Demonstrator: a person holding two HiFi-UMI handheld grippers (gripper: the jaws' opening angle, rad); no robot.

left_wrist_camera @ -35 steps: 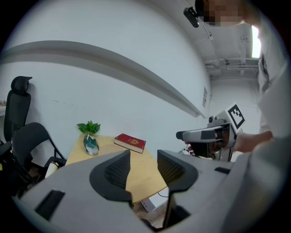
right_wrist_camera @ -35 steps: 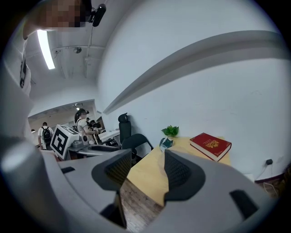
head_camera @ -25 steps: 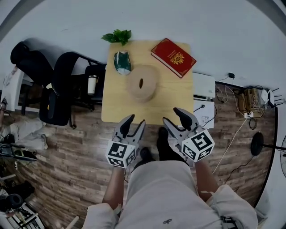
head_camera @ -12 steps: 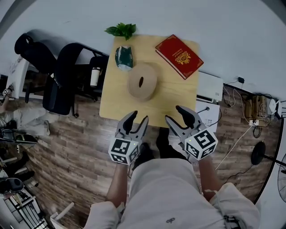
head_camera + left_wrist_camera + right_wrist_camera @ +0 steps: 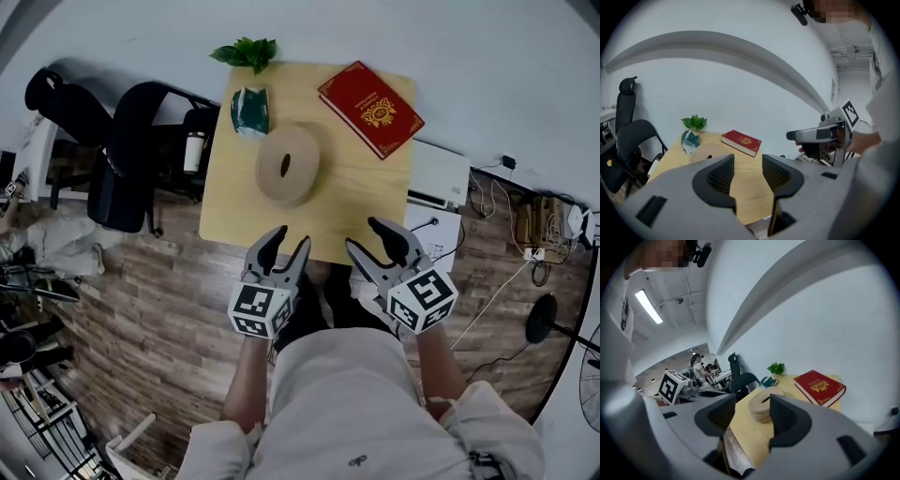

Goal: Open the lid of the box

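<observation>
The left gripper and the right gripper hang side by side at the near edge of the small wooden table — both with jaws spread, nothing between them. Beyond them, mid-table, sits the round wooden box, its slotted lid on. Farther back lie a green packet and a red book, with a leafy sprig at the far edge.

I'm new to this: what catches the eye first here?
The bright red book at the far right corner of the table, and the round wooden box in its middle. Nearer the person, the left gripper and right gripper hang open and empty by the near edge.
</observation>
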